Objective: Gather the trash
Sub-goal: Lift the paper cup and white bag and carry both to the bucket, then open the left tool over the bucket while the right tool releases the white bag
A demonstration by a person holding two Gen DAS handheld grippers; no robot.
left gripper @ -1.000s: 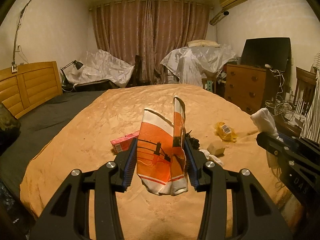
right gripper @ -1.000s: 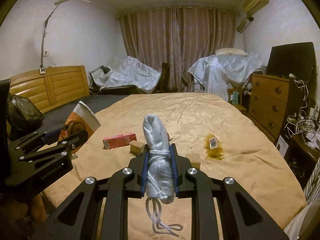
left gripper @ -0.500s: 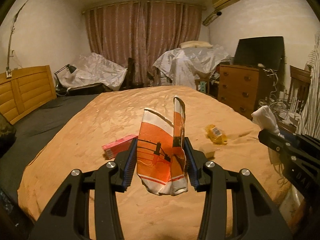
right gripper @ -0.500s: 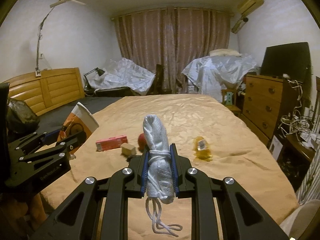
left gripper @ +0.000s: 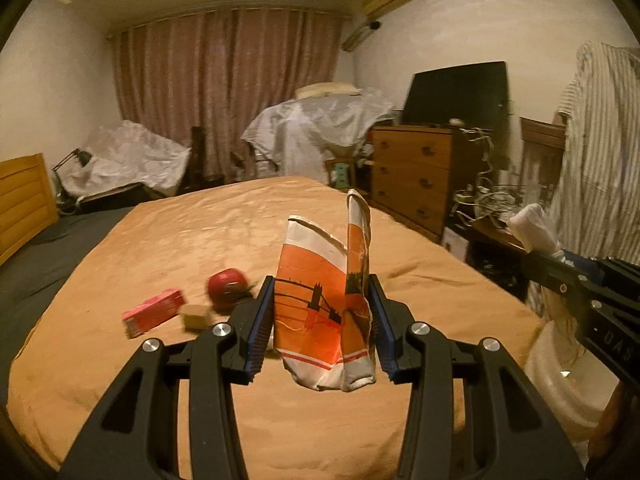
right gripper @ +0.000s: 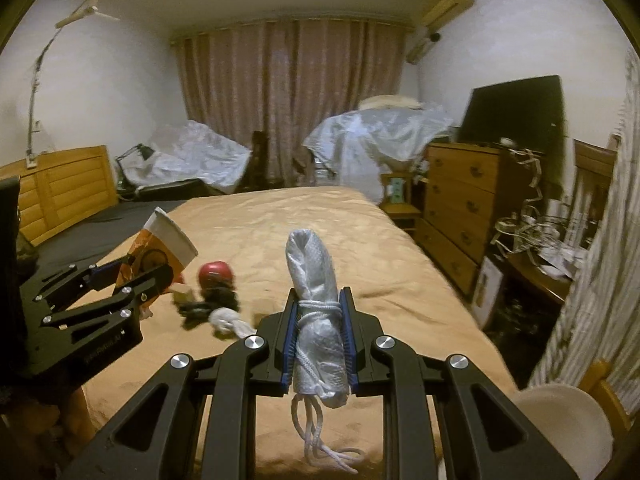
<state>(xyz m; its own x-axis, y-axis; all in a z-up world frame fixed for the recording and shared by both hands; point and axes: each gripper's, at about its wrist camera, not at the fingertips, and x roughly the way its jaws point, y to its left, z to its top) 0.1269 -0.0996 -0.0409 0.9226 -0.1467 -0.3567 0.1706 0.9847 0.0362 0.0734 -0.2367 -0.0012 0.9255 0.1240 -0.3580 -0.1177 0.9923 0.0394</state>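
Left gripper [left gripper: 322, 322] clamped on crushed orange paper cup [left gripper: 324, 304]; right gripper [right gripper: 319, 338] clamped on rolled white bag [right gripper: 316, 304]. Left on bed [left gripper: 208, 232]: pink carton [left gripper: 154, 312], red ball [left gripper: 226, 283], small block [left gripper: 195, 316]. Collection partway; bin unseen.

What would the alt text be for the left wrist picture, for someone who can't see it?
The left gripper holds a crushed orange-and-white paper cup upright over an orange-covered bed. On the bed, left of the cup, lie a pink box, a small tan block and a red ball. The right gripper, at the right edge, holds a white bundle.
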